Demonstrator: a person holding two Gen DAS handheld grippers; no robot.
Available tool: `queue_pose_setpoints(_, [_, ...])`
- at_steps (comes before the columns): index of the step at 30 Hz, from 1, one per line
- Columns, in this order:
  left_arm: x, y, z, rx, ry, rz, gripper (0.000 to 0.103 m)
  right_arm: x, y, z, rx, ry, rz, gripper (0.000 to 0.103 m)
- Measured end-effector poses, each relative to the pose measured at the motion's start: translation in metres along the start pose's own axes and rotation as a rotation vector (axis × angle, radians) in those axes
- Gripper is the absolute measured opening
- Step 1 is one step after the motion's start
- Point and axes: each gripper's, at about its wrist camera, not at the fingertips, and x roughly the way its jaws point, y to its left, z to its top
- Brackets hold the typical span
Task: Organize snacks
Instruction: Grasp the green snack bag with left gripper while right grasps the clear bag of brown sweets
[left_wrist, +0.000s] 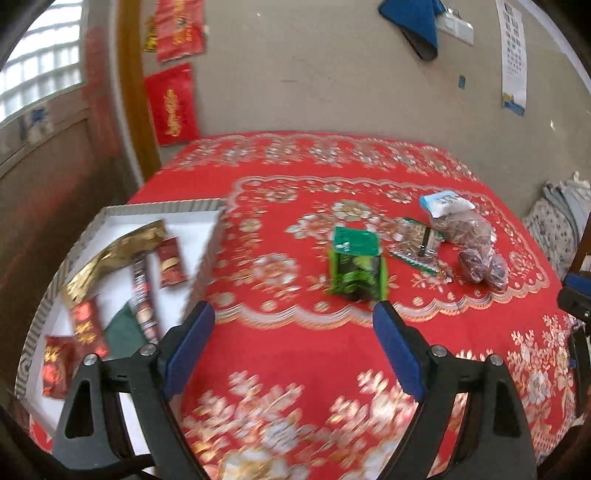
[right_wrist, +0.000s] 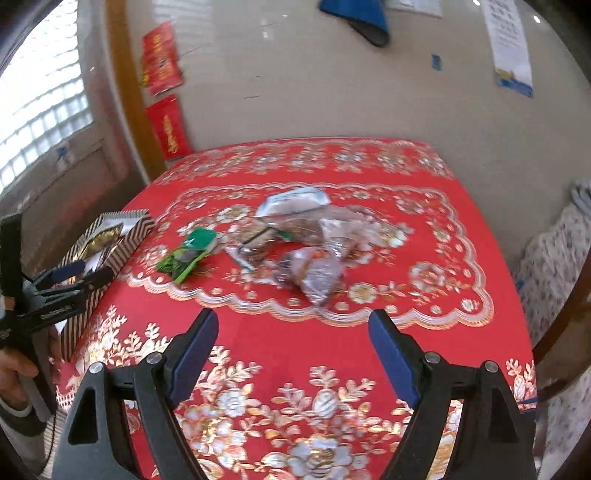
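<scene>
A striped-rim white box (left_wrist: 162, 210) at the table's left holds a gold bag (left_wrist: 110, 254), small red packets (left_wrist: 170, 262) and a dark bar. A green snack packet (left_wrist: 356, 264) lies mid-table, with a flat green-edged packet (left_wrist: 417, 243) and clear bags of brown snacks (left_wrist: 461, 225) to its right. My left gripper (left_wrist: 293, 319) is open and empty, just short of the green packet. My right gripper (right_wrist: 293, 325) is open and empty, just short of the clear bags (right_wrist: 317, 273). The green packet (right_wrist: 188, 254), the box (right_wrist: 122, 229) and the left gripper (right_wrist: 79, 273) also show in the right wrist view.
The table wears a red and gold floral cloth (left_wrist: 295, 369). A wall with red posters (left_wrist: 171, 103) stands behind it. A wooden door frame (left_wrist: 133, 92) and a window are at the left. A patterned cloth bundle (left_wrist: 554, 229) sits beyond the right edge.
</scene>
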Motion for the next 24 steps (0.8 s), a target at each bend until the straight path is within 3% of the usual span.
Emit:
queue_pose_setpoints(6, [0.039, -0.032, 0.016, 0.073, 0.080, -0.037, 0.088, 0.014, -0.013, 0.006, 0.015, 0.029, -0.005, 0.083])
queue_pose_setpoints(10, [0.063, -0.039, 0.024, 0.068, 0.133, -0.084, 0.088, 0.019, -0.020, 0.010, 0.019, 0.039, -0.006, 0.083])
queue_pose_setpoints(17, [0.089, -0.053, 0.025, 0.089, 0.184, -0.090, 0.088, 0.039, -0.034, 0.024, 0.051, 0.082, -0.021, 0.083])
queue_pose_setpoints(19, [0.095, -0.055, 0.025, 0.087, 0.198, -0.096, 0.088, 0.047, -0.027, 0.030, 0.003, 0.088, -0.001, 0.083])
queue_pose_setpoints(24, [0.106, -0.055, 0.027, 0.069, 0.216, -0.104, 0.088, 0.080, 0.002, 0.041, -0.261, 0.124, 0.004, 0.083])
